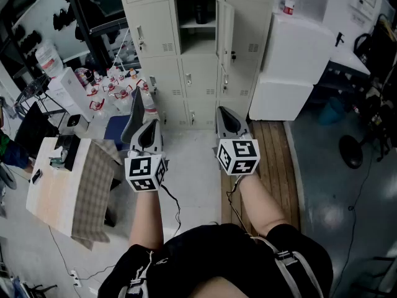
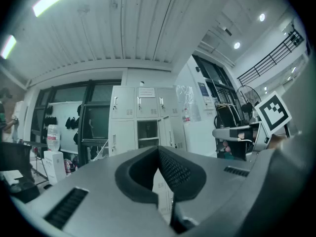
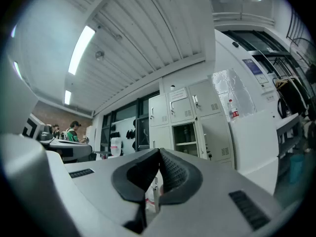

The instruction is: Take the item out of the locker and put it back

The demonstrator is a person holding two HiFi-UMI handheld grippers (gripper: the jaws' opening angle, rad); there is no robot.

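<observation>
Editor: Claws first. What state are they in?

Photographer: Both are clenched on nothing. In its own view the left claw [image 2: 159, 152] shows two dark pads pressed tip to tip, and the right claw [image 3: 159, 154] looks the same. A person holds them side by side, pointed toward the far wall.

Editor: And the item?

Photographer: A dark item [image 1: 198, 11] sits inside the one open compartment of the pale locker bank [image 1: 186, 73]. It is above a shelf [image 1: 197, 25] and well apart from both claws. It is too small to say what it is. The compartment door [image 1: 227, 33] stands swung out to the right.

Editor: What else is in frame?

Photographer: At near left there is a desk [image 1: 53, 191] with a checked cloth [image 1: 93, 185] draped over its right edge. At far left, a cluster of bottles [image 1: 118, 89] with red markings stands on the floor beside the lockers. Right of the lockers is a white cabinet [image 1: 291, 61] with a single bottle [image 1: 289, 2] on top. A strip of wooden planking [image 1: 273, 160] runs along the floor from the cabinet toward the person.
</observation>
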